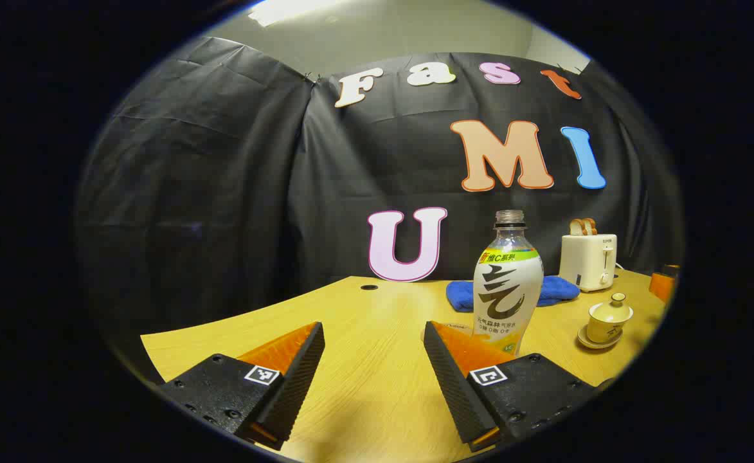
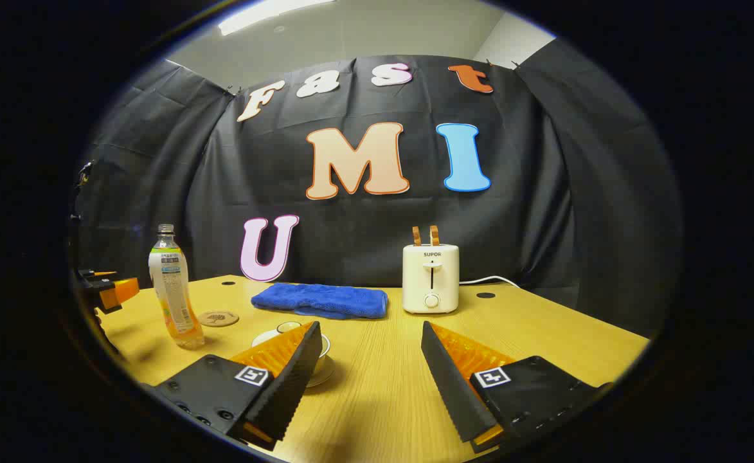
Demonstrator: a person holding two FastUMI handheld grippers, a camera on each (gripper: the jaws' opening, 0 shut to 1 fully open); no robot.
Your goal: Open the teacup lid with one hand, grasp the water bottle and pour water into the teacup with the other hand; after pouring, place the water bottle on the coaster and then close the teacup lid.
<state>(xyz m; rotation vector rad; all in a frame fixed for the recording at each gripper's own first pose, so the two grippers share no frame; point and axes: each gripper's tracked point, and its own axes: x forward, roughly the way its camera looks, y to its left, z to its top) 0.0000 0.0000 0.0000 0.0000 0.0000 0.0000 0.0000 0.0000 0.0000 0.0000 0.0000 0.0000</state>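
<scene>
An uncapped clear bottle (image 1: pixel 508 283) with a white and green label stands upright on the wooden table, just beyond my left gripper's right finger. My left gripper (image 1: pixel 373 331) is open and holds nothing. A cream teacup (image 1: pixel 610 316) with its lid on sits on a saucer to the bottle's right. In the right gripper view the bottle (image 2: pixel 171 289) is far left, with a round coaster (image 2: pixel 218 318) beside it. The teacup (image 2: pixel 287 329) is partly hidden behind the left finger of my open right gripper (image 2: pixel 370 331). The left gripper (image 2: pixel 110 289) shows at the left edge.
A folded blue towel (image 2: pixel 321 300) lies at the back of the table (image 2: pixel 544 347), with a white toaster (image 2: pixel 430 276) holding bread slices to its right. The black cloth wall stands close behind them. Bare table surface stretches to the right of the toaster.
</scene>
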